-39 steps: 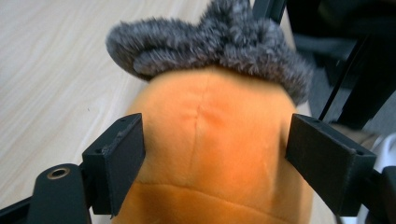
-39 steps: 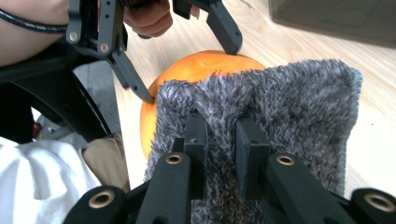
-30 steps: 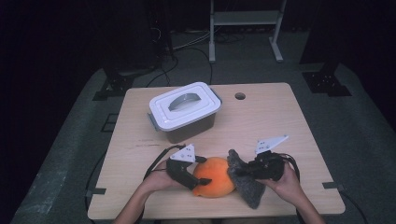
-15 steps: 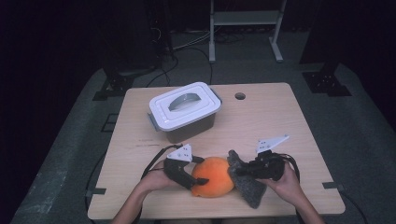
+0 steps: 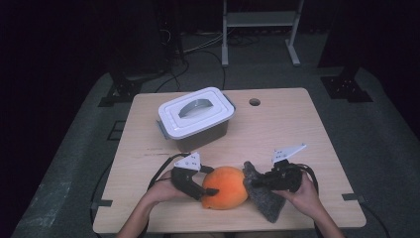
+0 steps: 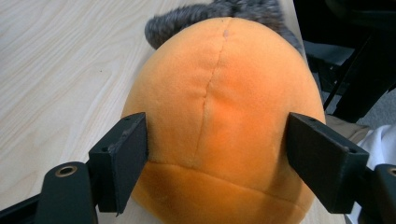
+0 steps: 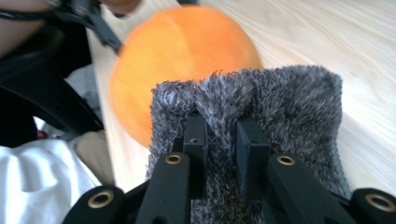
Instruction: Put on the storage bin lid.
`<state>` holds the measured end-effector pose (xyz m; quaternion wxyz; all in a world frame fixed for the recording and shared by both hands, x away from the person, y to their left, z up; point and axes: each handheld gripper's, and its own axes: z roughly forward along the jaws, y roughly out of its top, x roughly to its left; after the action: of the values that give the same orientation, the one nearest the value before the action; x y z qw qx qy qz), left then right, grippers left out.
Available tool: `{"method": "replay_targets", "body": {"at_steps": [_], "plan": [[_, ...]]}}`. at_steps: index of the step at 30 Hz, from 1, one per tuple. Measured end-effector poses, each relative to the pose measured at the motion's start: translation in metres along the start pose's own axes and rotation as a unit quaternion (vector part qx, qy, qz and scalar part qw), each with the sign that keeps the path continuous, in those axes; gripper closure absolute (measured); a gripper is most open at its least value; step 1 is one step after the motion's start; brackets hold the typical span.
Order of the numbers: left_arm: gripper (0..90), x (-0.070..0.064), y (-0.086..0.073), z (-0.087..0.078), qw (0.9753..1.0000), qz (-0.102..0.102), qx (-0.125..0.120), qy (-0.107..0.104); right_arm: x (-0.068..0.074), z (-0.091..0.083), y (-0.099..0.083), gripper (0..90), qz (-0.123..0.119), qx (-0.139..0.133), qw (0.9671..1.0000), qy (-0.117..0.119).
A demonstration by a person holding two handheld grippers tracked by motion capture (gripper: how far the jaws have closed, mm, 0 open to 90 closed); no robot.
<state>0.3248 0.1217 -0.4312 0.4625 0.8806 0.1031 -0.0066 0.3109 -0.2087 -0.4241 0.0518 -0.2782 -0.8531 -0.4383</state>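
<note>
From the high view: near edge of the wooden table (image 5: 307, 129), with an orange plush ball (image 5: 225, 186) lying between the two hands, and a grey fuzzy cloth (image 5: 265, 197) touching its right side, long axis running from the ball toward the near right. Left gripper (image 5: 207, 189) at the ball's left flank, right gripper (image 5: 253, 184) at the cloth's left edge, so each hand nearest its own thing. Farther off, left of centre, a grey storage box (image 5: 198, 135) under a white handled lid (image 5: 194, 112), closed, contents hidden. From the left gripper view: jaws spread wide either side of the plush ball (image 6: 219, 107), left pad (image 6: 125, 161) pressed to the plush, right pad (image 6: 322, 161) at the plush's edge, possibly just clear of it; seam running away along the ball, cloth (image 6: 219, 11) peeking beyond. From the right gripper view: right gripper (image 7: 220, 140) nearly closed, pinching a fold of the grey cloth (image 7: 289, 107), ball (image 7: 177, 51) just beyond, blurred. Next move likely turning on ball and cloth meeting in the middle.
</note>
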Motion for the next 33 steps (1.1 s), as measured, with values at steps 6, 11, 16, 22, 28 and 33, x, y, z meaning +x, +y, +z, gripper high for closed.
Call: {"method": "replay_targets", "body": {"at_steps": [6,11,16,22,28,33], "plan": [[22.0,0.002,-0.002,0.0,1.0,-0.004,-0.003,-0.004,0.001,-0.008,0.005,76.0,0.004,-0.022,0.9997,-0.006],[21.8,0.002,-0.002,-0.001,1.0,-0.006,-0.002,-0.003,0.011,-0.004,0.011,75.6,-0.018,-0.023,0.9996,0.006],[21.2,0.002,-0.002,-0.001,0.9999,-0.011,0.001,-0.003,0.004,0.002,0.004,75.4,-0.007,0.009,0.9999,0.011],[20.9,-0.001,0.001,0.001,1.0,-0.003,0.005,-0.005,0.013,-0.005,0.011,75.3,-0.024,-0.016,0.9995,-0.008],[17.8,-0.009,0.005,0.005,0.9999,0.01,0.003,-0.011,0.02,0.005,0.015,73.6,-0.043,-0.014,0.999,0.004],[8.9,-0.006,0.005,0.011,0.9998,-0.019,0.01,-0.004,0.016,0.001,0.009,75.1,-0.045,0.003,0.999,0.002]]}}
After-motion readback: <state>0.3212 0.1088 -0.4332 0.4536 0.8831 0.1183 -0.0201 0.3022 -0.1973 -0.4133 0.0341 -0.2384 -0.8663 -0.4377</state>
